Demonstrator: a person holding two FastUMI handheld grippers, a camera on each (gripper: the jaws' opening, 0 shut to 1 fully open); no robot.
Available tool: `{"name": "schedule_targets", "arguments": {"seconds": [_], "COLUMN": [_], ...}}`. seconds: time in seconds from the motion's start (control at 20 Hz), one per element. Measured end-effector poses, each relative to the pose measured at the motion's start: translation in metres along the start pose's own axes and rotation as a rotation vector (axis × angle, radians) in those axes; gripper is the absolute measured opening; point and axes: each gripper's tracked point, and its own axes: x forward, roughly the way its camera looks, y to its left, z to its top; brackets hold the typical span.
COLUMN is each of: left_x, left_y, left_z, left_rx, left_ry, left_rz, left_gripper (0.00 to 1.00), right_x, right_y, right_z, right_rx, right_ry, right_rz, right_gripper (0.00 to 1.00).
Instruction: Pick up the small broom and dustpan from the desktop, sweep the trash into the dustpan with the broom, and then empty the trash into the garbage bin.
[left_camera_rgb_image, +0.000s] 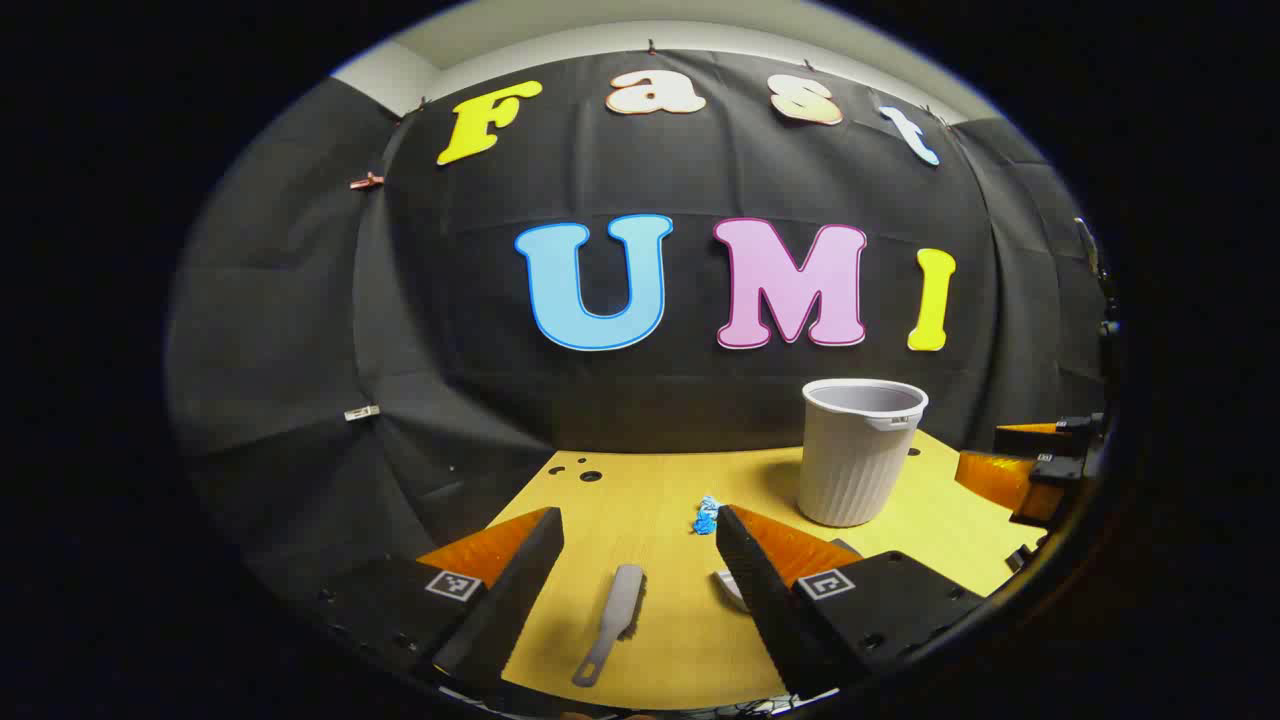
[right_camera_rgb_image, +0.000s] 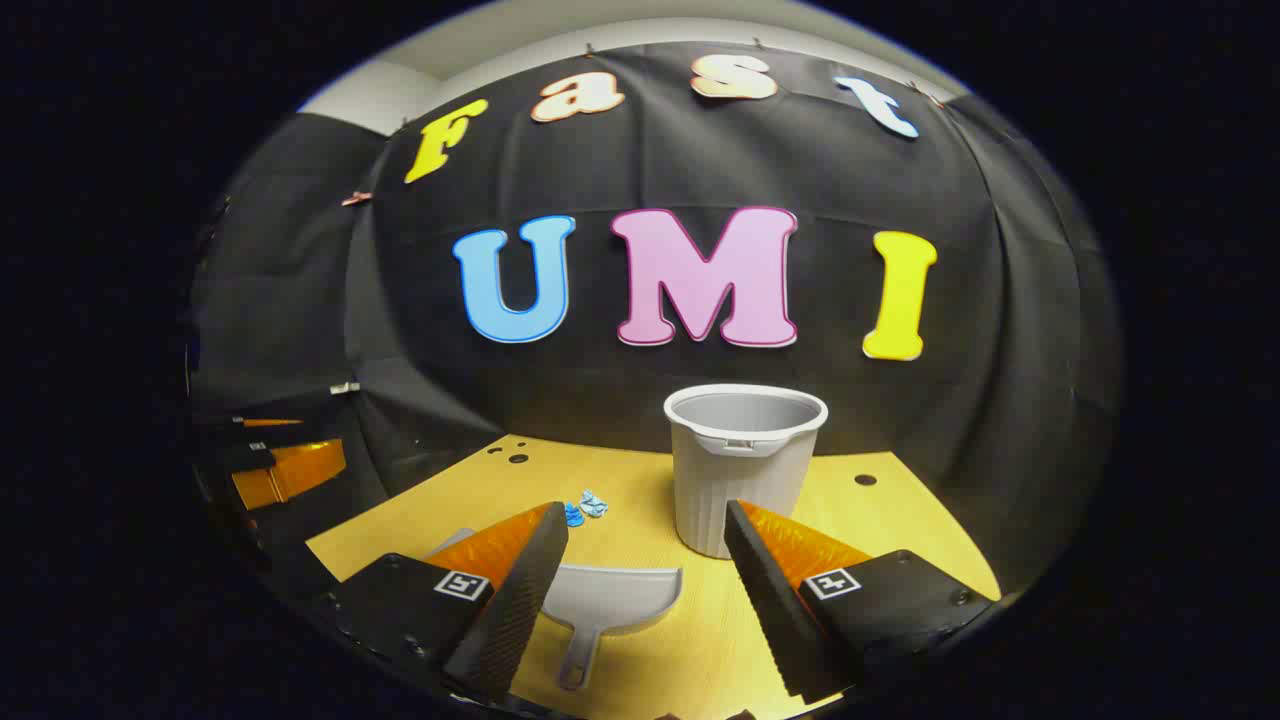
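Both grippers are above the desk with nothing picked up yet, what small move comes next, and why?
Probably lower the open left gripper onto the broom, which lies flat between its fingers, ungrasped. The dustpan likewise waits under the open right gripper.

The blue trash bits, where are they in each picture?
Left gripper view: the blue trash lies on the table's middle, just left of the right finger's tip, down-left of the bin.
Right gripper view: the blue trash lies left of the bin, just above the left finger's tip, behind the dustpan.
Shared landmark: the ribbed grey bin; the trash sits to its left in both views.
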Motion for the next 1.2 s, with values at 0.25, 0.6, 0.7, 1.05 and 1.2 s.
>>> {"name": "schedule_targets", "arguments": {"seconds": [0.25, 0.6, 0.7, 1.05, 1.2], "left_x": [0.014, 0.023, 0.025, 0.027, 0.029], "left_y": [-0.011, 0.0, 0.008, 0.01, 0.01], "left_z": [-0.008, -0.033, -0.038, -0.059, -0.082], "left_rx": [0.048, -0.009, -0.029, -0.006, 0.007], "left_ry": [0.008, 0.065, 0.079, 0.133, 0.198], "left_rz": [-0.09, -0.141, -0.135, -0.165, -0.172], "left_gripper": [0.99, 0.98, 0.97, 0.97, 0.98], "right_x": [0.011, 0.019, 0.021, 0.033, 0.036], "right_y": [-0.006, 0.017, 0.022, 0.027, 0.029], "right_z": [-0.016, -0.026, -0.03, -0.042, -0.05], "right_rx": [0.04, 0.012, 0.0, 0.011, 0.012], "right_ry": [0.083, 0.116, 0.13, 0.177, 0.205], "right_rz": [-0.11, -0.117, -0.116, -0.115, -0.108], "right_gripper": [0.99, 0.99, 0.99, 0.99, 0.99]}}
